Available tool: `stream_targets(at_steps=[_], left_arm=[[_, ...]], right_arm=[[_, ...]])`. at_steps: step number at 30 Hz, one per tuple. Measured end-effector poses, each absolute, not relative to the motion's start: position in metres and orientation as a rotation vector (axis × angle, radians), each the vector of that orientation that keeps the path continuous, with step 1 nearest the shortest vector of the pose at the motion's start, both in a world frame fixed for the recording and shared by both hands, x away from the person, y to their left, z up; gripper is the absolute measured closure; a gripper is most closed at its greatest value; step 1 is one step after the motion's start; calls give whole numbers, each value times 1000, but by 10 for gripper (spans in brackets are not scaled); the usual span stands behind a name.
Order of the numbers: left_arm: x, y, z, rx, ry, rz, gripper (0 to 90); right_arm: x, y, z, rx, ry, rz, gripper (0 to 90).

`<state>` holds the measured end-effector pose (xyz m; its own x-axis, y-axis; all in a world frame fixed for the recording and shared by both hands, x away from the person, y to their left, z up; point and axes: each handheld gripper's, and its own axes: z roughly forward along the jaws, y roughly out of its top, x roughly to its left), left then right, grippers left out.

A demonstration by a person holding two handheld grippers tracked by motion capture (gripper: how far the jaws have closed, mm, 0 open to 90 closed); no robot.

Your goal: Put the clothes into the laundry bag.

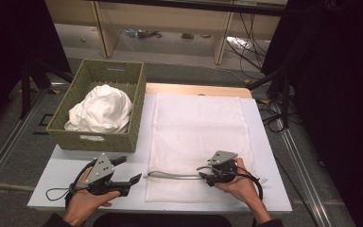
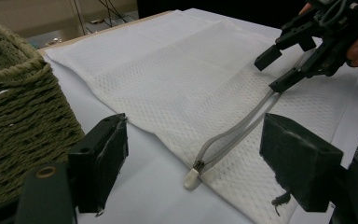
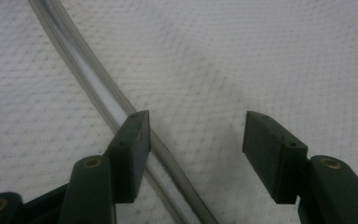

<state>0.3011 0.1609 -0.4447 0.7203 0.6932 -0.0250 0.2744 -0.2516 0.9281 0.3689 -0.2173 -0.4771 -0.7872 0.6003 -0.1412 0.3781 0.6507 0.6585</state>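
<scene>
A white mesh bag (image 1: 198,127) lies flat on the table, its grey zipper (image 1: 172,175) gaping near the front edge. My left gripper (image 1: 130,169) hovers open just left of the bag. In the left gripper view the zipper's pull end (image 2: 192,176) sits between and beyond the wide-apart jaws (image 2: 196,140). My right gripper (image 1: 202,172) is open at the zipper's right end, low over the mesh (image 3: 214,60). The zipper (image 3: 88,84) runs under its left finger (image 3: 133,149), with nothing held.
A green woven basket (image 1: 97,137) holding bundled white cloth (image 1: 101,109) stands at the table's back left, close to the left gripper. The white table (image 1: 71,165) ends just behind both hands. Black stands and cables flank the table.
</scene>
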Motion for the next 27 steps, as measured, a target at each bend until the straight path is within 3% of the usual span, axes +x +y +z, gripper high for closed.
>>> stream_targets(at_steps=[4,11,14,19,21,27], left_arm=[[300,160,-445,1833,760,469,233],[301,160,-445,1827,755,466,233],[301,161,-445,1837,759,470,233],[301,160,-445,1836,756,468,233],[301,160,-445,1838,756,468,233],[302,160,-445,1829,749,469,237]], right_arm=[[373,-217,-480,752,2562,841,444],[382,-227,-478,763,2490,777,607],[384,-227,-479,781,2507,797,635],[388,-222,-480,822,2538,843,593],[392,-222,-481,826,2537,859,620],[395,-219,-477,900,2553,802,847]])
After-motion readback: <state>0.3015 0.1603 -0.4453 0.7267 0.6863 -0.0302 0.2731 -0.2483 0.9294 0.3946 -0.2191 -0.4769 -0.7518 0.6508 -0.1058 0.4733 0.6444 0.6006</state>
